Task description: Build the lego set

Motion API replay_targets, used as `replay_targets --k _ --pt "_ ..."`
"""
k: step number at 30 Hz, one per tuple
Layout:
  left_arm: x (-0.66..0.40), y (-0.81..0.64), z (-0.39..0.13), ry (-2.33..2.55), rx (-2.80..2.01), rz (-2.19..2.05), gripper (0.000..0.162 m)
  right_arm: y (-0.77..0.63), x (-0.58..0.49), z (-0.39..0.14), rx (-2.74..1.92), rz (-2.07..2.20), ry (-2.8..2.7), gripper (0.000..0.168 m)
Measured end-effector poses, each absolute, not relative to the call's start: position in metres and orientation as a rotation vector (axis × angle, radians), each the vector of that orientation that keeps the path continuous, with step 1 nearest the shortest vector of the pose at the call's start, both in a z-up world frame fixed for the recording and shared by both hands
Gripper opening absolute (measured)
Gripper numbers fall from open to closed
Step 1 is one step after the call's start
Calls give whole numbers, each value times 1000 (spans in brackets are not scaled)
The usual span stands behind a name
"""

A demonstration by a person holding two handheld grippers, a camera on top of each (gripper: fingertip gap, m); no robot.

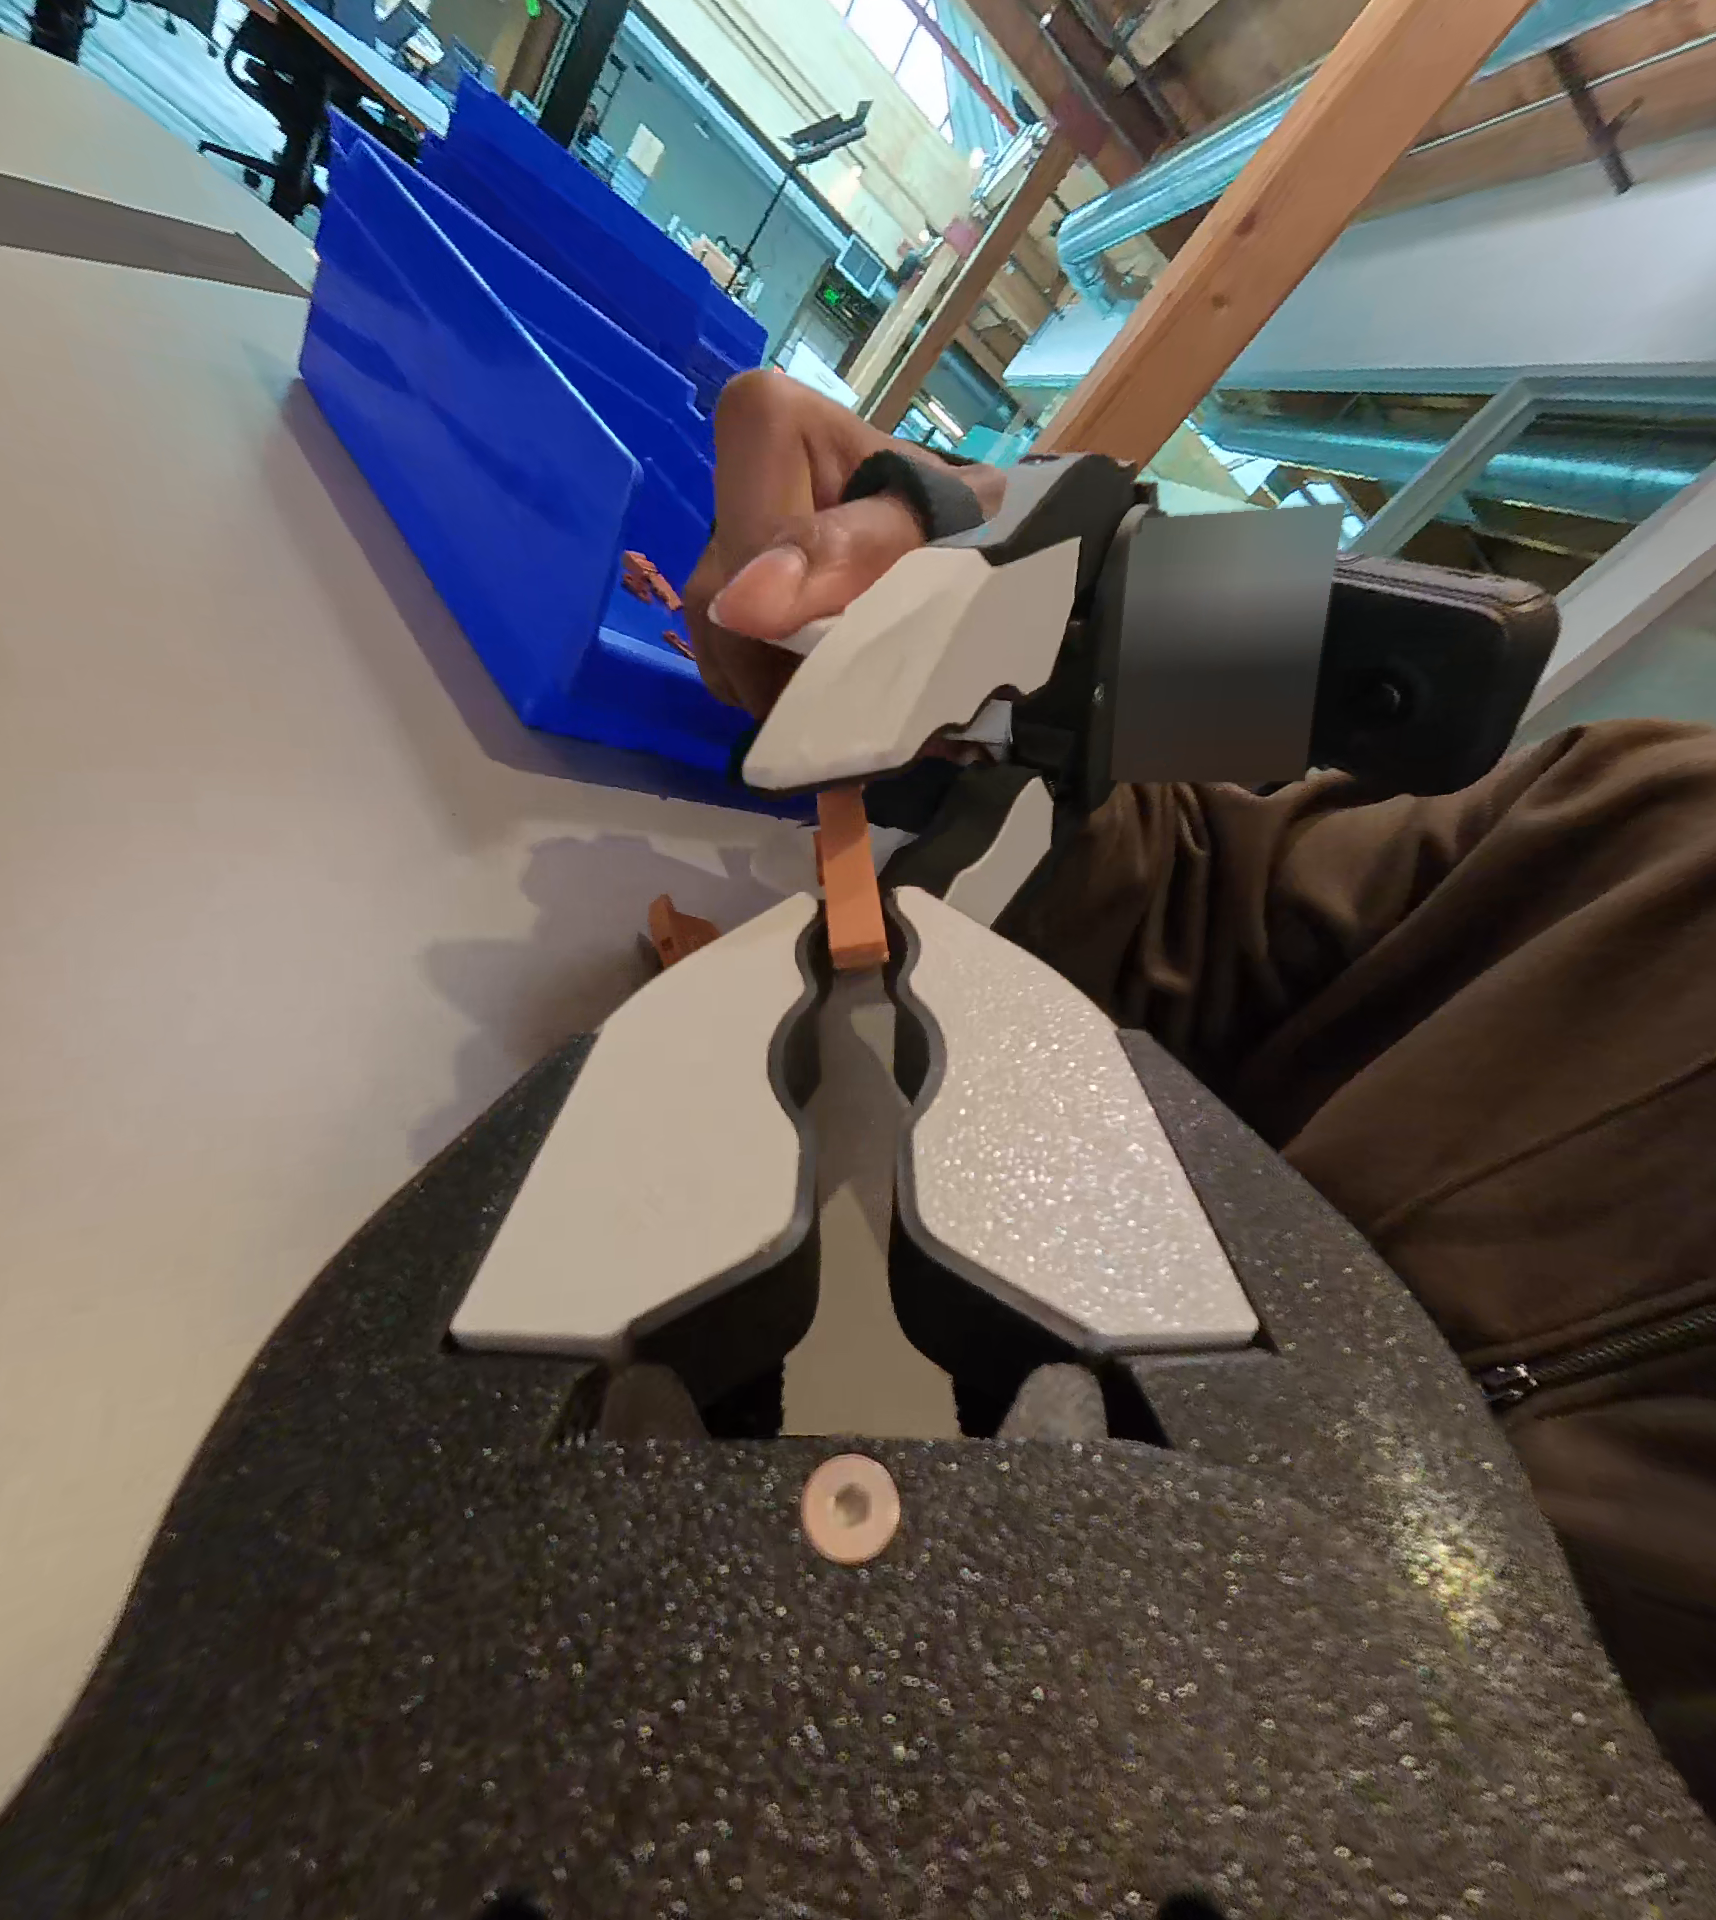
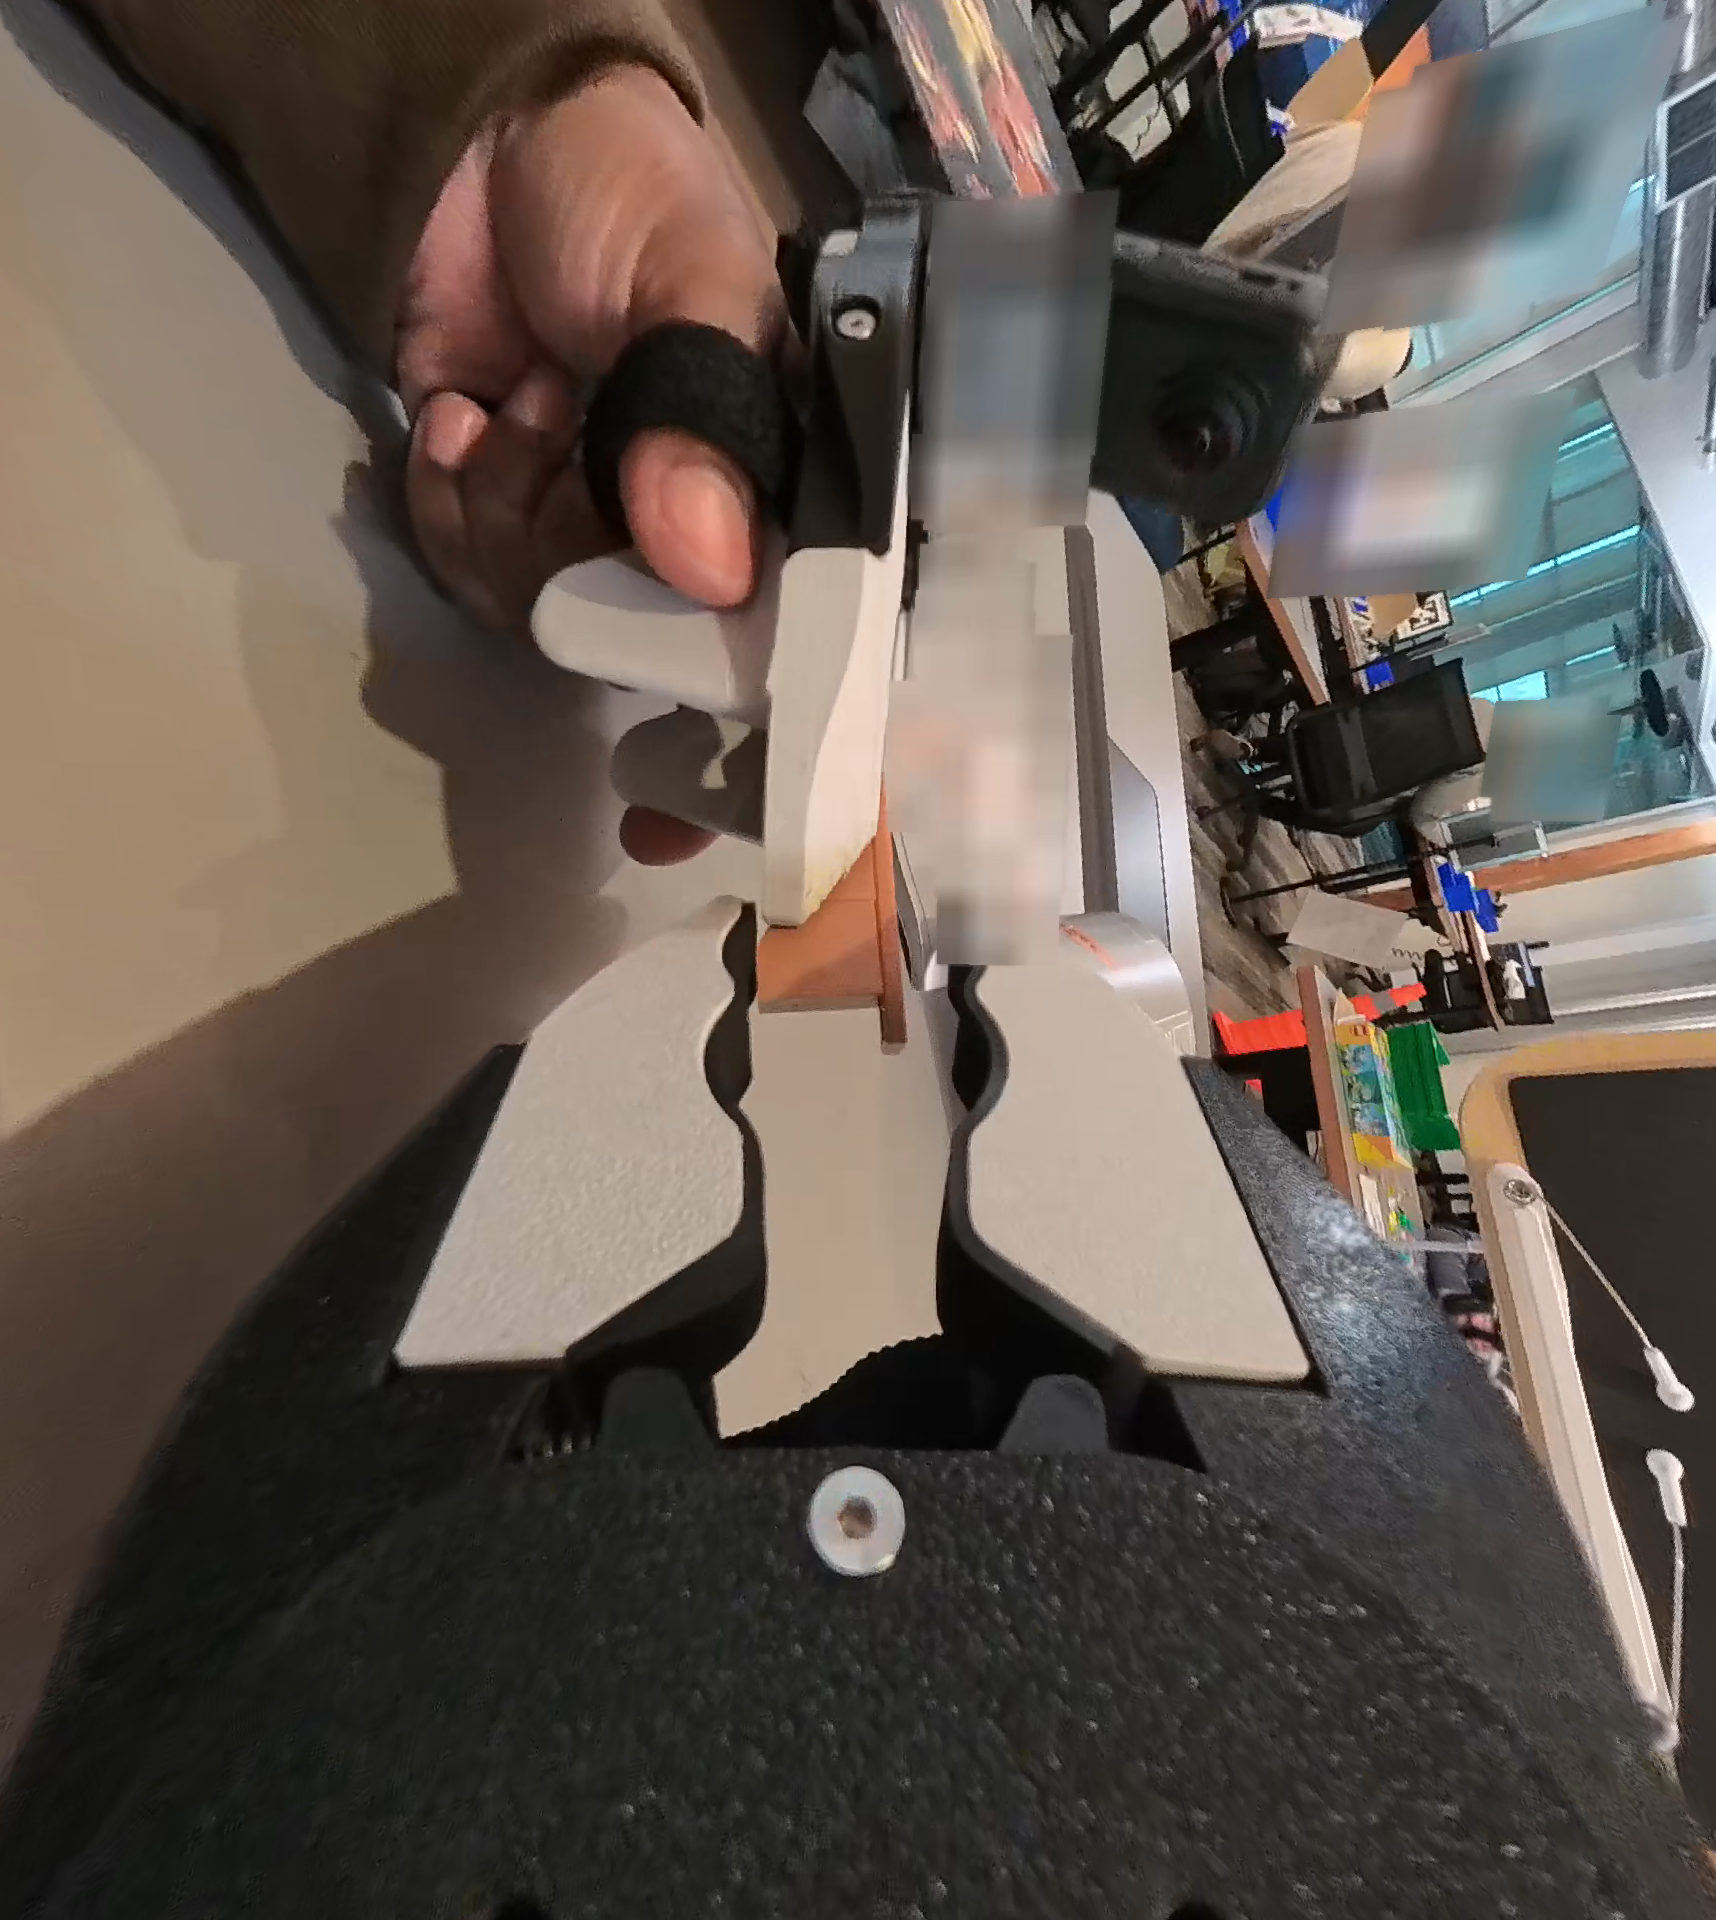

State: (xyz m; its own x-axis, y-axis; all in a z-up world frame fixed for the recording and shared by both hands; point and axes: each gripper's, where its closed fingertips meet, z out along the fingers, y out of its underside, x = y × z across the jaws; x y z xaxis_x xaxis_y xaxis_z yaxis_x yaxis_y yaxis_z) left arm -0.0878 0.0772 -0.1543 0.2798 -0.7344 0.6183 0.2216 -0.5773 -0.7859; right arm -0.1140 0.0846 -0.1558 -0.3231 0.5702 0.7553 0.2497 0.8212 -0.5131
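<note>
Orange-brown lego plate [image 1: 849,894] sits pinched at tips of left hand-held gripper [image 1: 859,940], fingers pressed together on its near end. Far end meets right hand-held gripper [image 1: 833,727], just ahead. In right wrist view, right hand-held gripper [image 2: 854,997] stands spread, plate between its fingertips, contact unclear. Loose brown pieces [image 1: 677,925] lie on counter [image 1: 158,727] left of left gripper, blue bins [image 1: 480,436] beyond. Plate looks light, stiff, smooth-sided, likely slippery; best held across flat faces.

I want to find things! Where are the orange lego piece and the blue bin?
orange lego piece [image 1: 849,894]: left wrist view, on its flat middle.
blue bin [image 1: 459,416]: left wrist view, on its side wall.
</note>
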Motion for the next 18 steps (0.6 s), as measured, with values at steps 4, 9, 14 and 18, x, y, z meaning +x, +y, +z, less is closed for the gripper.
replay_targets --k 4,9,14,18 --pt "-87 75 -152 456 -1702 -1484 9 78 -112 -157 -589 395 -1934 25" --pt "-85 74 -153 446 -1712 -1508 9 76 -111 -157 -604 447 -1942 25" --pt "-83 76 -159 454 -1755 -1464 9 80 -108 -164 -627 397 -1995 25" --pt "-83 78 -161 491 -1757 -1386 12 82 -109 -166 -662 421 -1997 25"
